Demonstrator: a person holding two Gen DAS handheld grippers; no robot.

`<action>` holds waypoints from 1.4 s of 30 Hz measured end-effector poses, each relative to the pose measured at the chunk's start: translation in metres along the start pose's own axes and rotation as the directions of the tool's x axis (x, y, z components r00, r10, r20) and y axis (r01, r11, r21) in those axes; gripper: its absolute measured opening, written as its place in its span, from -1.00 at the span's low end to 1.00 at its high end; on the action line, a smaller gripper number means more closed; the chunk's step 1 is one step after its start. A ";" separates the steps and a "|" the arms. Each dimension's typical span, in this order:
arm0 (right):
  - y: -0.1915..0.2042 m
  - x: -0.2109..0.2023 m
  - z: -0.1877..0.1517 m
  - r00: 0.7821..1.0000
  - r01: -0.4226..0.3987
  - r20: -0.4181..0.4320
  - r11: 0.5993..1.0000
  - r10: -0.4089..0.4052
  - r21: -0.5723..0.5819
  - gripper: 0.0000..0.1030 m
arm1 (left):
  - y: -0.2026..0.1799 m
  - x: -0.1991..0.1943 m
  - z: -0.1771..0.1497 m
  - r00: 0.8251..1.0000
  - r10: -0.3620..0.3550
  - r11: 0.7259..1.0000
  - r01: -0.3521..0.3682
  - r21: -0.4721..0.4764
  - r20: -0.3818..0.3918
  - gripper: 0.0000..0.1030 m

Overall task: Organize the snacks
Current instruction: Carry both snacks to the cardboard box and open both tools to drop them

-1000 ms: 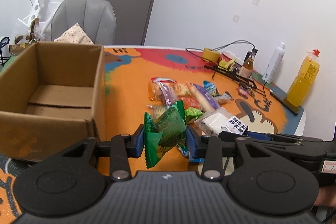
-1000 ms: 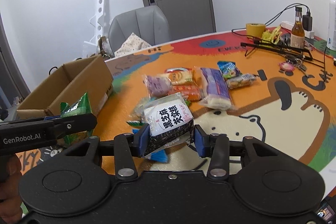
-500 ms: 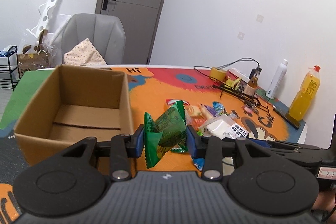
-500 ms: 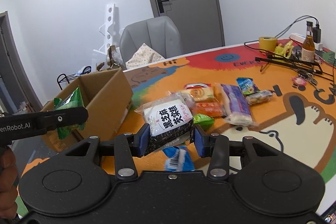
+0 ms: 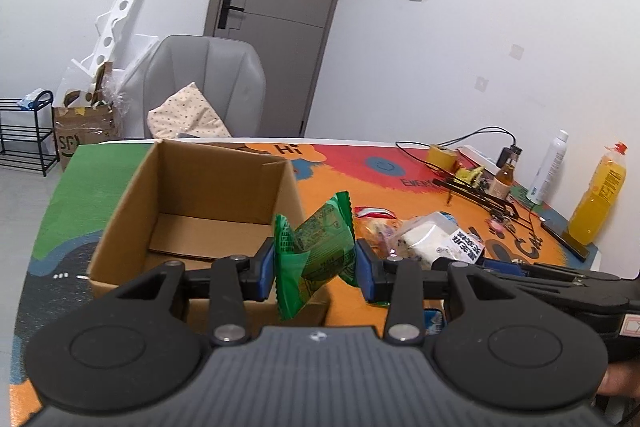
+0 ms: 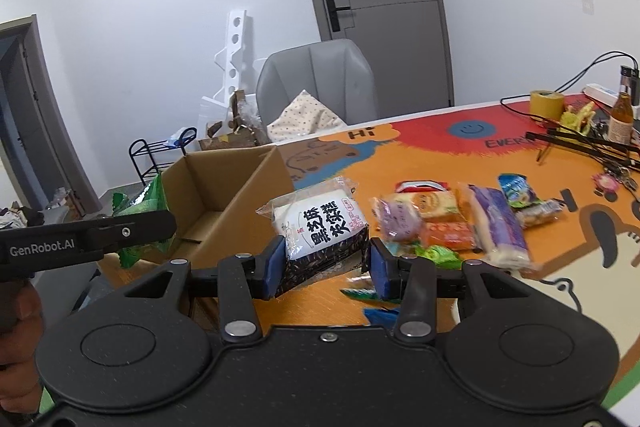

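Note:
My left gripper [image 5: 315, 269] is shut on a green snack packet [image 5: 320, 247], held in the air just in front of the near wall of an open cardboard box [image 5: 188, 187]. My right gripper [image 6: 326, 263] is shut on a black-and-white sesame cake packet [image 6: 320, 223], lifted above the table, right of the box [image 6: 224, 195]. In the right wrist view the left gripper [image 6: 132, 227] shows at the left with its green packet [image 6: 144, 203]. The box looks empty inside. A pile of loose snack packets [image 6: 452, 223] lies on the colourful mat.
A tape roll [image 6: 546, 103], a brown bottle [image 6: 622, 115], cables and a black stand [image 6: 580, 143] sit at the table's far right. An orange juice bottle [image 5: 600, 191] and a white bottle [image 5: 548, 167] stand near the right edge. A grey chair [image 5: 208, 87] is behind the table.
Both grippers have risen and pulled back with their packets. The box, cut off at the left edge before, has come toward the middle of the left wrist view. Grips unchanged.

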State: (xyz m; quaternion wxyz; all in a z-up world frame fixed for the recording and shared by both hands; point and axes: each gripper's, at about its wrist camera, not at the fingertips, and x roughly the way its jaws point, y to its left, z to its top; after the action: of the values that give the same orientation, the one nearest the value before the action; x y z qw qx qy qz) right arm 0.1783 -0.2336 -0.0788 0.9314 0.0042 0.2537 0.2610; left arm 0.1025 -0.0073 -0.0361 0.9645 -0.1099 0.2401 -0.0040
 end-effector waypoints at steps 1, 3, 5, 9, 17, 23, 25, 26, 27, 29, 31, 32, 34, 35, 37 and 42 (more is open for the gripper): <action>0.002 0.001 0.001 1.000 -0.005 0.001 1.000 0.005 -0.002 -0.19 | 0.003 0.000 0.001 1.000 0.006 1.000 -0.006 -0.003 0.001 -0.23; 0.007 0.004 0.003 1.000 -0.014 0.004 1.000 0.014 -0.006 -0.19 | 0.009 0.001 0.003 1.000 0.016 1.000 -0.016 -0.010 0.004 -0.23; 0.011 0.008 0.006 1.000 -0.025 0.005 1.000 0.025 -0.008 -0.19 | 0.016 0.001 0.005 1.000 0.029 0.999 -0.029 -0.019 0.007 -0.23; 0.021 0.014 0.012 0.999 -0.046 0.011 0.999 0.046 -0.012 -0.19 | 0.031 0.004 0.010 0.998 0.062 0.997 -0.061 -0.042 0.009 -0.23; 0.042 0.023 0.021 0.997 -0.081 0.017 0.996 0.082 -0.029 -0.19 | 0.053 0.010 0.019 0.991 0.133 0.990 -0.132 -0.058 0.010 -0.15; 0.056 0.035 0.023 0.993 -0.122 0.005 0.992 0.122 -0.034 -0.19 | 0.068 -0.002 0.023 0.987 0.157 0.982 -0.154 -0.105 0.023 0.09; 0.061 0.039 0.024 0.990 -0.141 -0.005 0.989 0.141 -0.034 -0.18 | 0.072 -0.007 0.022 0.985 0.173 0.979 -0.169 -0.112 0.026 0.15; 0.063 0.041 0.024 0.988 -0.154 -0.010 0.987 0.154 -0.036 -0.18 | 0.074 -0.009 0.022 0.984 0.178 0.978 -0.173 -0.117 0.027 0.22; 0.066 0.042 0.025 0.986 -0.169 -0.016 0.985 0.169 -0.035 -0.13 | 0.075 -0.012 0.021 0.983 0.181 0.976 -0.176 -0.124 0.028 0.30; 0.069 0.044 0.026 0.984 -0.178 -0.009 0.984 0.178 -0.033 0.03 | 0.078 -0.014 0.021 0.982 0.189 0.974 -0.184 -0.134 0.029 0.39; 0.069 0.041 0.026 0.986 -0.165 0.002 0.985 0.165 -0.041 0.09 | 0.078 -0.017 0.020 0.980 0.198 0.972 -0.193 -0.132 0.027 0.44; 0.068 0.039 0.025 0.987 -0.163 0.003 0.986 0.163 -0.039 0.10 | 0.077 -0.018 0.019 0.979 0.202 0.972 -0.197 -0.129 0.027 0.48; 0.063 0.035 0.025 0.987 -0.160 0.003 0.987 0.160 -0.023 0.12 | 0.077 -0.020 0.018 0.977 0.214 0.970 -0.209 -0.128 0.028 0.58; 0.060 0.033 0.024 0.988 -0.154 0.004 0.988 0.154 -0.014 0.13 | 0.077 -0.020 0.017 0.976 0.218 0.969 -0.212 -0.129 0.029 0.62; 0.053 0.031 0.022 0.990 -0.140 0.003 0.990 0.140 -0.001 0.19 | 0.075 -0.020 0.016 0.975 0.222 0.968 -0.217 -0.129 0.028 0.66; 0.037 0.024 0.012 0.994 -0.106 -0.006 0.994 0.106 0.034 0.22 | 0.064 -0.020 0.013 0.980 0.198 0.974 -0.195 -0.114 0.018 0.75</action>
State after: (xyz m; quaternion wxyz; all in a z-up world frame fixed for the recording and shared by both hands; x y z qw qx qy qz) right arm 0.1835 -0.1883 -0.0739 0.9150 0.0323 0.2613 0.3058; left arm 0.0883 0.0592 -0.0297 0.9559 -0.1394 0.2355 0.1064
